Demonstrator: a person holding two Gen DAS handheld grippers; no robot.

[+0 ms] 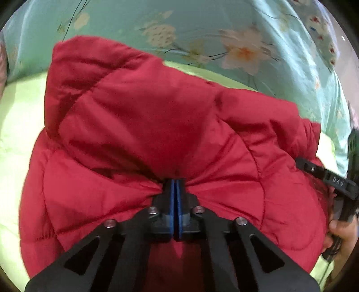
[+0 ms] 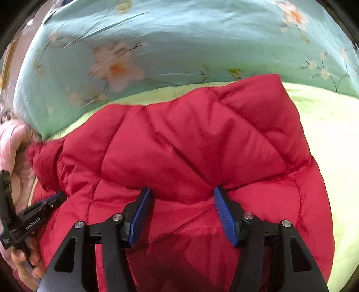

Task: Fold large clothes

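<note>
Left wrist view: left gripper (image 1: 176,186) pinched tight on a bunched fold of the red puffer jacket (image 1: 143,125), which lies on a light green sheet (image 1: 15,125), floral teal bedding (image 1: 125,20) beyond. Right gripper (image 2: 182,197) jaws apart, blue pads (image 2: 141,215) pressing into the jacket (image 2: 190,143), not clamped.

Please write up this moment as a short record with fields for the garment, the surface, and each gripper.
garment: red quilted jacket, puffy, partly folded over itself
surface: light green sheet, with a teal floral quilt behind
left gripper: shut, fabric bunched at its tips
right gripper: jaws apart, a puffed fold of the jacket between the pads
hands: a hand holds the right gripper's handle
</note>
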